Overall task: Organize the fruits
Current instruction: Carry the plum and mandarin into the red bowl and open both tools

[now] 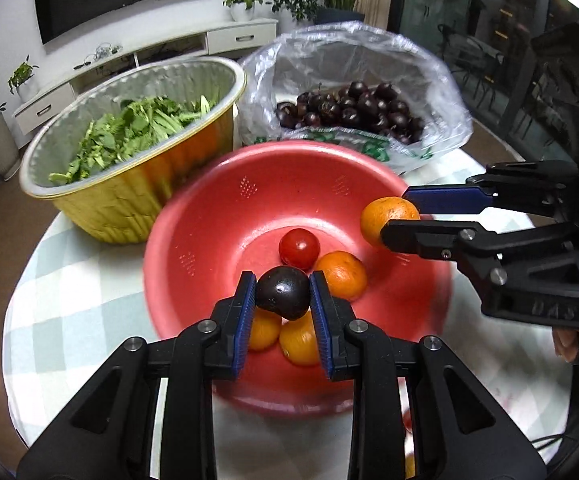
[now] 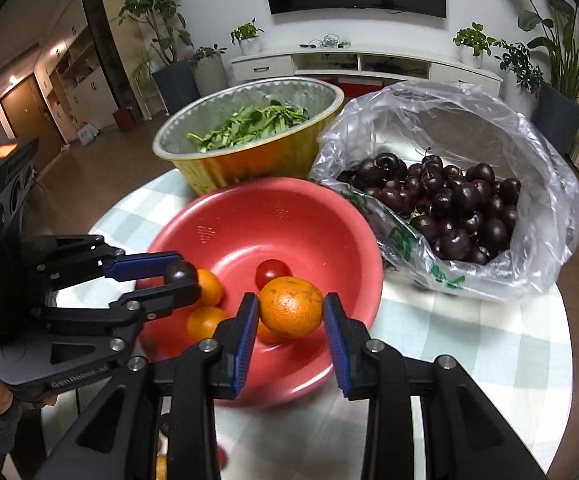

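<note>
With the left gripper (image 1: 282, 295) clamping a cherry (image 1: 282, 293) and the right gripper (image 2: 291, 309) clamping an orange (image 2: 291, 307), lower each into the red bowl (image 1: 225, 216) (clear of the tomato (image 1: 299, 248)) before opening the jaws.

left gripper (image 1: 282, 295) clamps dark plum (image 1: 283, 293) | right gripper (image 1: 399, 217) clamps orange (image 1: 385, 212) | above red bowl (image 1: 217, 216)

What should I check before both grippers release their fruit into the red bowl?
1. Left gripper clamps the dark round cherry: ok.
2. Right gripper clamps the orange mandarin: ok.
3. Both fruits over the red plastic colander bowl: ok.
4. Landing spots free: not ok, the red cherry tomato and loose mandarins crowd the bottom.
5. Grippers apart from each other: ok.
6. Drop height above the bowl floor: cannot tell.
</note>
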Motion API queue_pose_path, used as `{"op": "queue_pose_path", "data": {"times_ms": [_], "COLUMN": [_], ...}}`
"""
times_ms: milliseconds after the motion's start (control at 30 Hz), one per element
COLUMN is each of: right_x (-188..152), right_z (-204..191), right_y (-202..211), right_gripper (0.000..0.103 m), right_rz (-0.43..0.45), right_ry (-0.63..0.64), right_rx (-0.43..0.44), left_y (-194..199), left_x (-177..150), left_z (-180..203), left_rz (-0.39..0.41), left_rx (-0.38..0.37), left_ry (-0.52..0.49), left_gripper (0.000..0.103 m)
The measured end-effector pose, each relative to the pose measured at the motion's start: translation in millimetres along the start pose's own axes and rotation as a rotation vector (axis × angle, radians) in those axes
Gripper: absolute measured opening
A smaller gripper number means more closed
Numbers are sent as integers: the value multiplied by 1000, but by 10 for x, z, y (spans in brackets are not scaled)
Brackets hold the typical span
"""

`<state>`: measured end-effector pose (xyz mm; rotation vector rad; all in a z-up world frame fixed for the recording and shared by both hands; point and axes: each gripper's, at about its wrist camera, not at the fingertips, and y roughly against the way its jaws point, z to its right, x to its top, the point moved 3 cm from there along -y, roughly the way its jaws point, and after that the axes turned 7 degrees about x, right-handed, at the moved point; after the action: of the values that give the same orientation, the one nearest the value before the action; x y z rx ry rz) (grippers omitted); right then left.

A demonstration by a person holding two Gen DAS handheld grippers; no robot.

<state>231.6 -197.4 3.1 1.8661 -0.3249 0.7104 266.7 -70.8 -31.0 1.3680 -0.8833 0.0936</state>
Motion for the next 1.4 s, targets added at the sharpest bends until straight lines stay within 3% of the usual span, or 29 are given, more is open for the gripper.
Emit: {"op": "queue_pose_path", "data": {"times_ms": [467, 1133, 1233, 1300, 1400], "right_x": [17, -10, -18, -27, -57], "right_z": [36, -54, -74, -87, -100], "right_y": [-345, -399, -360, -291, -133], "right_gripper": [36, 39, 41, 41, 47], "right_rz": [-41, -63, -62, -51, -28], "right_ry": [46, 103, 107, 109, 101], "right_rx": [-56, -94, -102, -107, -98], "left_y": [-344, -281, -221, -145, 15], "left_x": [31, -5, -21, -36, -76], "left_z": [24, 10, -19, -59, -74], "left_rz": [-6, -5, 5, 21, 45], "left_rx": [26, 31, 47, 47, 37], "left_ry": [-5, 9, 20, 38, 47], "left_gripper": [26, 29, 47, 66, 68]}}
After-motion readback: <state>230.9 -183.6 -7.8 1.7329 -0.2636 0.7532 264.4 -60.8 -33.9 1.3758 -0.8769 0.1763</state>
